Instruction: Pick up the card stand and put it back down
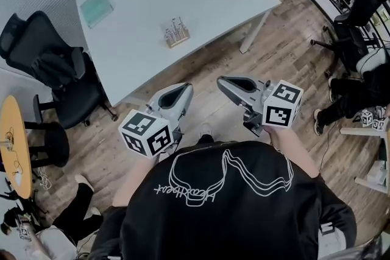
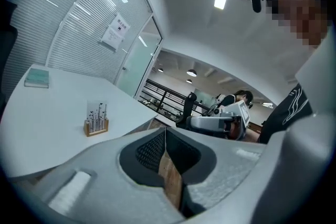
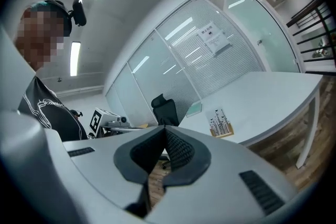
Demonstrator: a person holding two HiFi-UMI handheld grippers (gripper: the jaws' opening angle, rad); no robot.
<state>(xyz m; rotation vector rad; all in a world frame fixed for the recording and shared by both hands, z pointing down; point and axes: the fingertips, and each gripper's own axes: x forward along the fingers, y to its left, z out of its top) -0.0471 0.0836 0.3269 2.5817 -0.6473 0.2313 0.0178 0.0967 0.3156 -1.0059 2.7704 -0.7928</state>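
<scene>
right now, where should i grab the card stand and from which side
Probably the wooden base of the card stand, pinched front to back, over the near edge of the table. It stands upright with thin pieces sticking up, so the low block looks firmer.

Left gripper: jaws pressed together, nothing between them; held out in front, tipped slightly downward
Right gripper: jaws together, empty; about level; its tip near the left one's, not touching
Forearms: bare; bent, elbows out to each side
</scene>
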